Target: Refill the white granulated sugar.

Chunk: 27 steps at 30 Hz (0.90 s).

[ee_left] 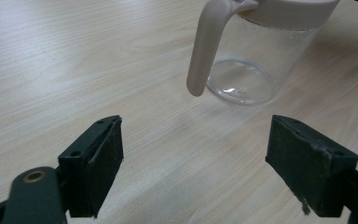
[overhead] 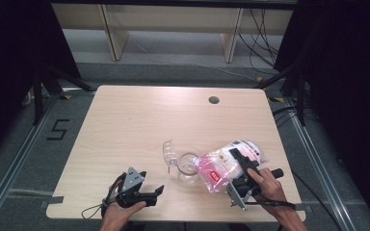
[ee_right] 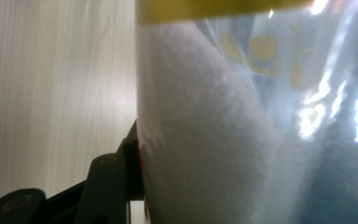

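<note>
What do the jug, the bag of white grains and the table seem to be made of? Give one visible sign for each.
Jug: clear glossy body, probably plastic, possibly glass, since the table shows through; its beige handle looks like matte plastic.
Bag: thin clear plastic film, shiny and creased, with the white grains visible inside.
Table: pale wood-grain top, likely laminate, smooth with even streaks.
</note>
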Motion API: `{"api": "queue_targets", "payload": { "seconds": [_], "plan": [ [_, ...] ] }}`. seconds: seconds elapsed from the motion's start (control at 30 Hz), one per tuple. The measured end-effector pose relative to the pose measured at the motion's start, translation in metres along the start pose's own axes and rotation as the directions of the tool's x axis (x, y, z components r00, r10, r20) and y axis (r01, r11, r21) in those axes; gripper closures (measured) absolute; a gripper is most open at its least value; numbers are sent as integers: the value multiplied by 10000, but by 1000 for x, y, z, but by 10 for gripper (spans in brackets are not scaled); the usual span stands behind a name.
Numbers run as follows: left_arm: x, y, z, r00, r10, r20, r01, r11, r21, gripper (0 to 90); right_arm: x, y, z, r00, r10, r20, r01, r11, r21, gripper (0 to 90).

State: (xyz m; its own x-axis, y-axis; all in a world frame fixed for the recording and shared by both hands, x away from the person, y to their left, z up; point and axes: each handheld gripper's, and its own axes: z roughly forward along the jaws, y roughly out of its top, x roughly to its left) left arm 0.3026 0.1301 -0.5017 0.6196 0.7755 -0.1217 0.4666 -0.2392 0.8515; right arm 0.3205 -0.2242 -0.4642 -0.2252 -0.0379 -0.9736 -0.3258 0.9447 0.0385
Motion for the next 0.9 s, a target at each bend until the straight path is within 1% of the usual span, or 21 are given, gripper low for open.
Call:
{"api": "queue_targets", "payload": {
  "seconds": [0.03, 0.07, 0.17, 0.2, 0.23, 0.27, 0.3, 0.33, 0.4, 0.47, 0.53, 0.57, 0.63, 0.67, 0.7, 0.73, 0.77, 0.8, 0.83, 0.87, 0.9],
  "plan": [
    [0, 0, 0, 10000, -10, -1, 10, 10000, -15, 181, -1, 0, 1, 9999, -80, 84, 81, 9999, -116, 512],
    [0, 0, 0, 10000, 9, -7, -9, 10000, -6, 181, -1, 0, 0, 9999, -144, 15, 144, 9999, -15, 512],
    [-1, 0, 1, 10000, -94, 0, 94, 10000, -34, 181, 0, 0, 0, 10000, -60, -59, 60, 10000, 16, 513],
    [-1, 0, 0, 10000, -48, -49, 48, 10000, 3, 181, 1, 0, 0, 10000, -32, 73, 31, 9999, 97, 513],
    [0, 0, 0, 10000, -14, -59, 14, 10000, 21, 181, -4, 2, 0, 9965, -801, 239, 800, 9968, 41, 513],
    [0, 0, 0, 10000, 32, -61, -31, 10000, 61, 181, 0, 2, 0, 9986, -505, 184, 503, 9987, 99, 514],
    [-1, 0, 0, 10000, -75, -50, 75, 10000, -22, 181, 0, 2, 0, 9986, -501, 187, 499, 9987, 85, 514],
    [0, 0, 0, 10000, 23, -2, -23, 10000, 15, 181, -3, 3, 0, 9966, -763, 297, 763, 9971, -12, 515],
    [0, 0, 0, 10000, 13, -5, -13, 10000, 6, 181, -4, 4, -2, 9940, -1048, 319, 1044, 9944, 158, 517],
    [0, 0, 0, 10000, 12, -15, -12, 10000, 1, 181, -1, 3, 0, 9961, -837, 263, 834, 9964, 136, 520],
    [0, 0, 0, 10000, 15, -15, -15, 10000, 6, 181, -1, 4, 0, 9957, -892, 266, 886, 9958, 227, 521],
    [0, 0, 0, 10000, -7, 0, 7, 10000, 1, 181, 0, 4, 0, 9965, -830, 104, 828, 9964, 185, 523],
    [0, 0, 0, 10000, -2, 2, 2, 10000, -10, 181, 0, 4, 0, 9957, -926, 97, 924, 9955, 212, 526],
    [0, 0, 0, 10000, 10, -10, -10, 10000, -6, 181, 0, 4, 0, 9935, -1130, 109, 1127, 9933, 244, 526],
    [0, 0, 0, 10000, 18, -11, -18, 10000, -3, 181, 4, 4, 0, 9971, -752, 83, 749, 9966, 336, 527],
    [0, 0, 0, 10000, 7, -4, -7, 10000, -2, 181, 1, 6, 0, 9929, -1182, 105, 1177, 9924, 347, 528],
    [0, 0, 0, 10000, 16, -11, -16, 10000, 5, 181, -1, 7, -1, 9910, -1337, 92, 1333, 9905, 340, 529],
    [-1, 0, 0, 10000, -15, -37, 16, 10000, 41, 182, 3, 6, -2, 9967, -805, 55, 801, 9955, 515, 530],
    [-1, 0, 0, 10000, -10, -34, 10, 10000, 39, 182, 0, 7, 0, 9922, -1237, 168, 1232, 9920, 280, 532],
    [-1, 0, 0, 10000, -7, -34, 7, 10000, 36, 182, 1, 6, 0, 9936, -1114, 209, 1110, 9936, 215, 533],
    [-1, 0, 0, 10000, -7, -40, 7, 10000, 33, 182, 1, 6, 2, 9917, -1229, 385, 1230, 9924, -1, 534]
  ]
}}
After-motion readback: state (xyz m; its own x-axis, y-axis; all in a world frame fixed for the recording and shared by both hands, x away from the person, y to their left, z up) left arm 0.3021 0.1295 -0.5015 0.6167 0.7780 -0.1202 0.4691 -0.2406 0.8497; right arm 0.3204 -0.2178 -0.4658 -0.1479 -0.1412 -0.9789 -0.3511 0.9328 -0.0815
